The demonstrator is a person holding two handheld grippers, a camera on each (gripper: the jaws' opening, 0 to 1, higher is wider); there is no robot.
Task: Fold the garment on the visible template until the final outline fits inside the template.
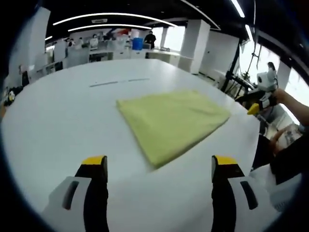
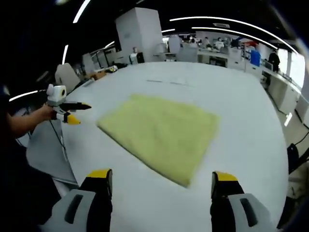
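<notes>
A pale yellow garment (image 1: 171, 121) lies folded into a flat four-sided shape on the white table (image 1: 58, 121), one corner pointing toward my left gripper (image 1: 159, 163). Its jaws stand wide apart and hold nothing, just short of that corner. In the right gripper view the garment (image 2: 161, 133) lies just ahead of my right gripper (image 2: 161, 176), which is open and holds nothing. Each gripper shows in the other's view, hand-held off the table's edge: the right gripper (image 1: 258, 104) and the left gripper (image 2: 71, 115). Thin dark marks (image 1: 118, 82) run across the table beyond the garment.
The round white table (image 2: 251, 125) extends well past the garment on all sides. Behind it is an office with desks, a blue bin (image 1: 137, 43), white pillars and a chair (image 2: 65, 75). A person's sleeve (image 2: 19, 121) is at the left edge of the right gripper view.
</notes>
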